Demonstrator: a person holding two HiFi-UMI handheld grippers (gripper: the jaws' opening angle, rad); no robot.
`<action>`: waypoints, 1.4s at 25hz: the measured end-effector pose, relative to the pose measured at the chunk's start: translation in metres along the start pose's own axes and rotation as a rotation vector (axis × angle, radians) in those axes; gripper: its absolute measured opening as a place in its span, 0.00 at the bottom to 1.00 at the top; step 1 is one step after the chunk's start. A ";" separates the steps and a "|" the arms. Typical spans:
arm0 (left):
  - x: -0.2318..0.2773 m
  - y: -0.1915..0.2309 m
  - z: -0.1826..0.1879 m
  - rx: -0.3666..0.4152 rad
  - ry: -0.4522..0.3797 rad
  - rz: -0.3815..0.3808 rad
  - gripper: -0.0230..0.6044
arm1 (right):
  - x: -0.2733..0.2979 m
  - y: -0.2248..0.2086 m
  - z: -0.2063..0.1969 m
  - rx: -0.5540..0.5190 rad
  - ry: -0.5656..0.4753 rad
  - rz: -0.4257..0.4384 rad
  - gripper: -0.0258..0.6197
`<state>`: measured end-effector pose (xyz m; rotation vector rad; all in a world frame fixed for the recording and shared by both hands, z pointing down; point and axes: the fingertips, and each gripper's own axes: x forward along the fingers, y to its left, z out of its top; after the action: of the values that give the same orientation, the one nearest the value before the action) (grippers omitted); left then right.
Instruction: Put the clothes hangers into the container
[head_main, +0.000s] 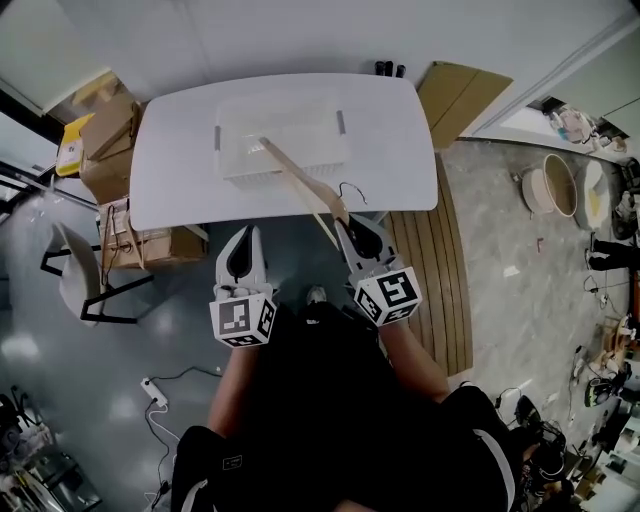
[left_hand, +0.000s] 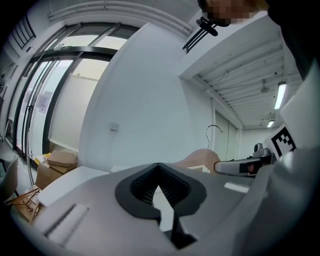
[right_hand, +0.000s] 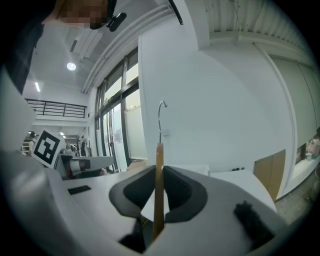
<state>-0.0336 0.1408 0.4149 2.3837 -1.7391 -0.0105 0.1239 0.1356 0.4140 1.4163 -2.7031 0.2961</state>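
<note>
The step in hand is carrying a hanger to the container. The right gripper (head_main: 352, 222) is clamped on a wooden clothes hanger (head_main: 300, 180) near its neck, the wood pinched edge-on between the jaws in the right gripper view, with the wire hook (head_main: 350, 190) standing up just beyond them. From there the hanger's long arm reaches toward 11 o'clock. Its far tip lies over the translucent plastic container (head_main: 232, 152), though whether it rests inside or hovers above the rim I cannot tell from overhead.

The left gripper (head_main: 243, 232) hangs at the near table edge, at 9 o'clock of the right one, jaws closed on nothing.

The next move looks like a push forward toward 12 o'clock and a lowering. The whole hanger, hook included, should clear the near wall of the container before the jaws let go. The hanger is long next to the container, so turning it along the longer side should help.

The white table (head_main: 180, 150) has rounded corners and carries only the container, set centrally toward its far edge. Around it, in the head view:
- cardboard boxes (head_main: 110, 140) at 9 to 10 o'clock
- a white chair (head_main: 72, 272) at 8 o'clock
- a slatted wooden panel (head_main: 440, 290) on the grey floor at 4 o'clock
- a flat cardboard sheet (head_main: 460, 90) at 1 o'clock
</note>
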 end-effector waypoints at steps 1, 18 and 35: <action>0.002 -0.001 0.001 0.002 0.000 0.004 0.04 | 0.000 -0.003 0.002 0.003 -0.002 0.003 0.13; 0.066 0.052 0.022 -0.006 -0.016 -0.043 0.04 | 0.068 -0.005 0.010 0.010 0.009 -0.015 0.13; 0.140 0.107 0.026 -0.048 0.009 -0.076 0.04 | 0.148 -0.026 0.025 -0.015 0.047 -0.033 0.13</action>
<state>-0.0938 -0.0267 0.4211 2.4109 -1.6244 -0.0520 0.0613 -0.0038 0.4163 1.4304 -2.6359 0.3024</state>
